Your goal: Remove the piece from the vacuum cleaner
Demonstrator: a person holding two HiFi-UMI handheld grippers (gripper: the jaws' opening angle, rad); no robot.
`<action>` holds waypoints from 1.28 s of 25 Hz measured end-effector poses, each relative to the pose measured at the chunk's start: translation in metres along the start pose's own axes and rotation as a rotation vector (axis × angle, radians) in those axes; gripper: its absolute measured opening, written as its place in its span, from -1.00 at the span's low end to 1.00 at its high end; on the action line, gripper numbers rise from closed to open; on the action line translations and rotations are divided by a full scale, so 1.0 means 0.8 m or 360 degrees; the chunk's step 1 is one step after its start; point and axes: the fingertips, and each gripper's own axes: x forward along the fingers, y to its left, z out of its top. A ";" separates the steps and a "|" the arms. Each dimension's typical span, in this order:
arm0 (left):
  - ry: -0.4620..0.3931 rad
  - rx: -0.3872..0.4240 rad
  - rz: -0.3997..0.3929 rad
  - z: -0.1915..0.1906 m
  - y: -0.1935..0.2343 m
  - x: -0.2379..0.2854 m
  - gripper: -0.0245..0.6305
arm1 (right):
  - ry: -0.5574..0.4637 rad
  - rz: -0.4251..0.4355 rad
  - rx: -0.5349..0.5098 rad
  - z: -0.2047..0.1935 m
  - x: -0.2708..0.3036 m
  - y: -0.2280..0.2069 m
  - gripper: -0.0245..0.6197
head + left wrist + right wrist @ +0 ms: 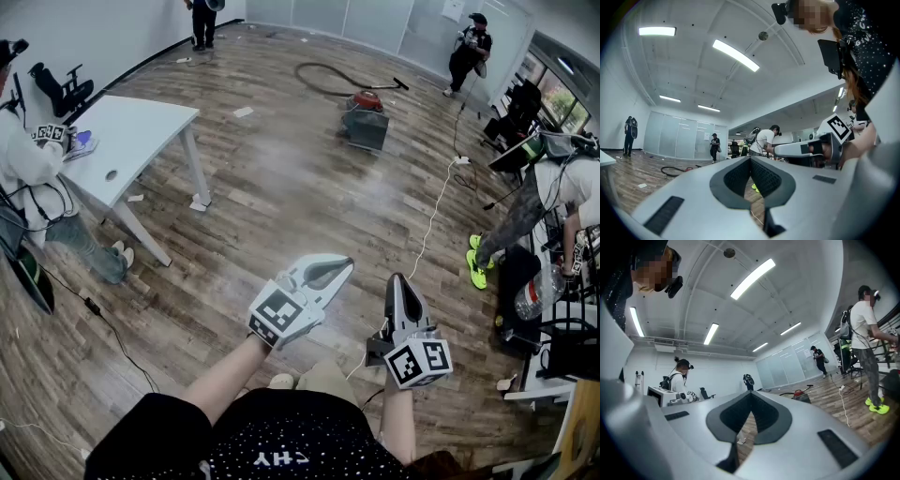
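Left gripper (342, 266): held level, low in front of the person, its tip angled ahead and to the right.
Left fingers (736, 179): pressed together, with only floor showing through the gap below them.
Right gripper (397, 279): held level just beside the left one and apart from it, pointing straight ahead.
Right fingers (765, 416): together, with nothing between them.
Vacuum cleaner (365, 119): stands on the wooden floor (281, 187) well ahead of both grippers. It has a red top on a dark body, and neither gripper is near it.
Hose (323, 82): black, lying in a curve on the floor beyond the vacuum cleaner. Its straight end points right. Whether it is joined to the body cannot be told.
Table (131, 136): white, at the left, well apart from the vacuum cleaner. A person (28, 164) sits at its near left end.
Cable (432, 216): white, running over the floor from near the right gripper towards the right side of the room.
Others: one person (202, 21) stands at the far wall, one (468, 53) is by the glass partition, and one (553, 202) bends over at the right edge.
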 end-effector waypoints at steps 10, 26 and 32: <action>0.0037 -0.0002 0.0016 -0.021 0.070 0.077 -0.90 | -0.0040 0.0008 0.0000 0.004 0.074 -0.076 -0.89; 0.0056 -0.0027 0.0084 -0.049 0.232 0.353 -0.90 | 0.0011 0.0141 -0.0034 0.050 0.287 -0.322 -0.89; 0.0122 -0.0101 0.0110 -0.069 0.265 0.406 -0.90 | 0.0063 0.0110 0.0015 0.051 0.319 -0.382 -0.89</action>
